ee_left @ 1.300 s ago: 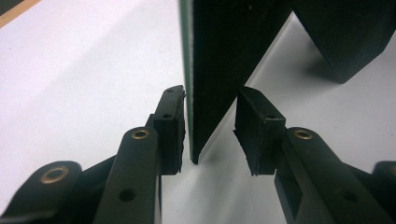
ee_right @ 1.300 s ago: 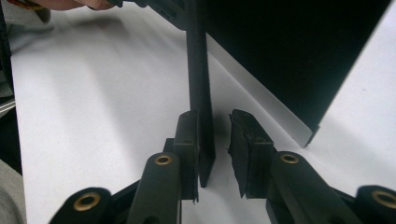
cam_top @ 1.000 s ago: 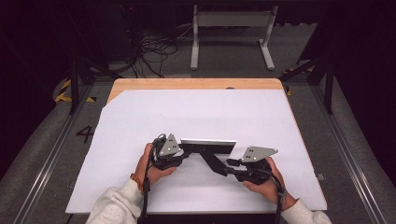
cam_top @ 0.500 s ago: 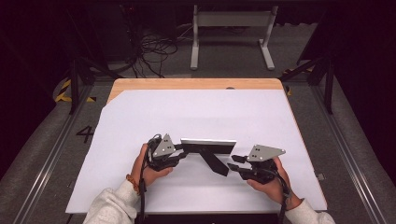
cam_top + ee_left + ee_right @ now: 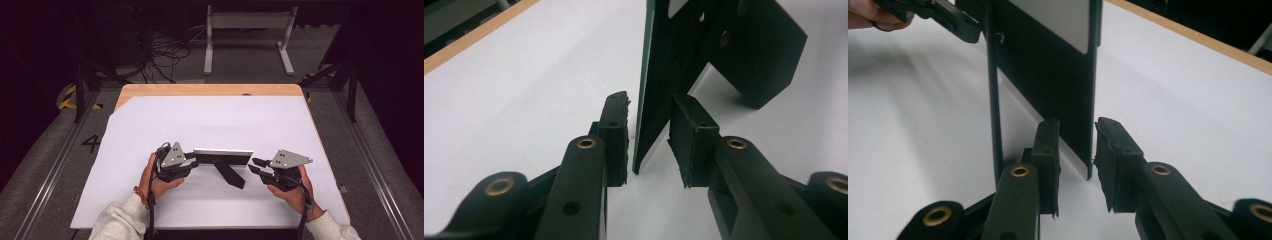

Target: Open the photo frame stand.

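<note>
Standing upright on the white sheet (image 5: 215, 120) that covers the wooden table (image 5: 210, 90), the framed panel (image 5: 223, 154) occupies the near half of the surface, roughly midway between the table's sides. Its long axis runs level, left to right across the high view, with the thin top edge showing pale. A black prop leg (image 5: 231, 174) slants from its rear face toward the person's side and to the right, so that rear face points at the person.

Left gripper (image 5: 189, 161): held in the left hand (image 5: 159, 179), it addresses the panel's left end. In the left gripper view (image 5: 649, 142) the panel's edge (image 5: 651, 85) stands between the two pads (image 5: 616, 135); a narrow gap shows on each side, so no firm pinch is confirmed. Jaws partly open, straddling the edge.

Right gripper (image 5: 256, 165): held in the right hand (image 5: 292, 192), it sits at the panel's right end. In the right gripper view (image 5: 1077, 150) the panel's end (image 5: 1048, 65) rises just beyond the pads (image 5: 1047, 150), its lower corner lying in the gap between them. The jaws have just been closing, yet the pads are clear of the edge. The left gripper's tip (image 5: 948, 17) appears at the far end.
</note>
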